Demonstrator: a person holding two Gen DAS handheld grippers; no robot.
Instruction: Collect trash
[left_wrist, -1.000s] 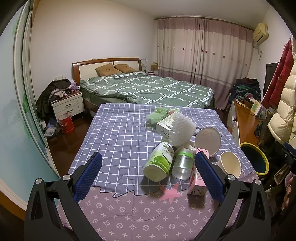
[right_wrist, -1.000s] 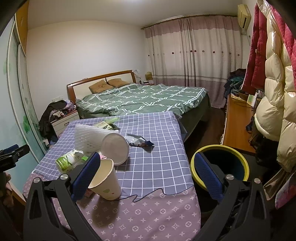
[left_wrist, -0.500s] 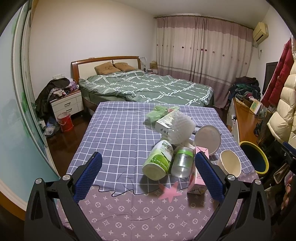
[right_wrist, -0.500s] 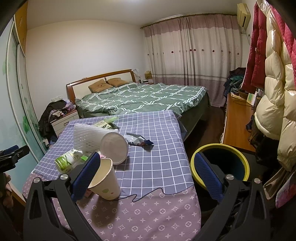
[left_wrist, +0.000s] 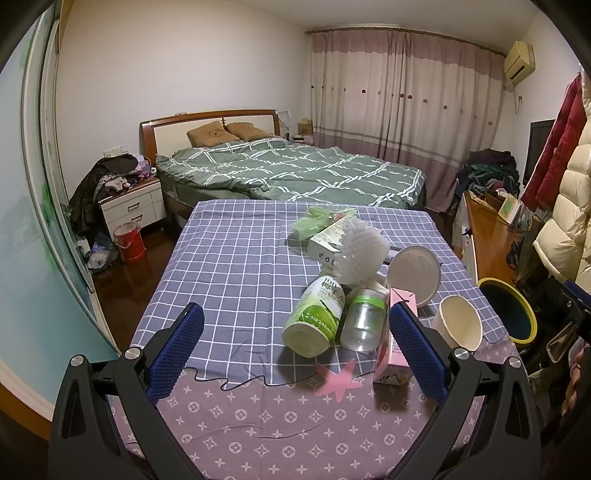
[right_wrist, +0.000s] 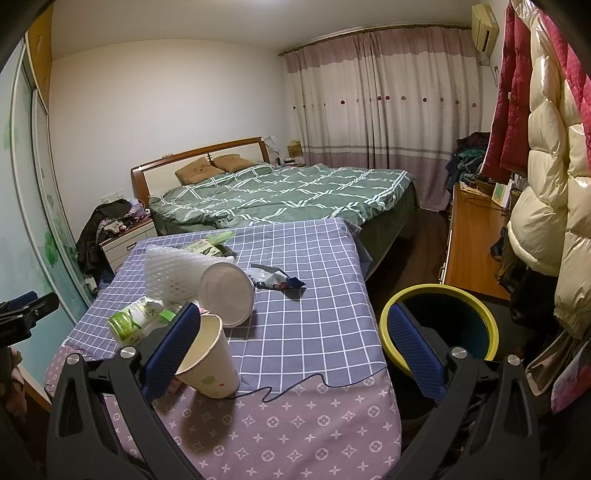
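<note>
Trash (left_wrist: 354, 295): all on the table (left_wrist: 229, 258), near its right edge.
Bin (right_wrist: 439, 325): looks empty.
Left gripper (left_wrist: 295, 343): apart, holding nothing.
Right gripper (right_wrist: 291, 347): apart, holding nothing.

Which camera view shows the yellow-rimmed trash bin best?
The right wrist view: the trash bin appears large beside the table, with its rim and dark inside visible. In the left wrist view it is small, at the right edge.
</note>
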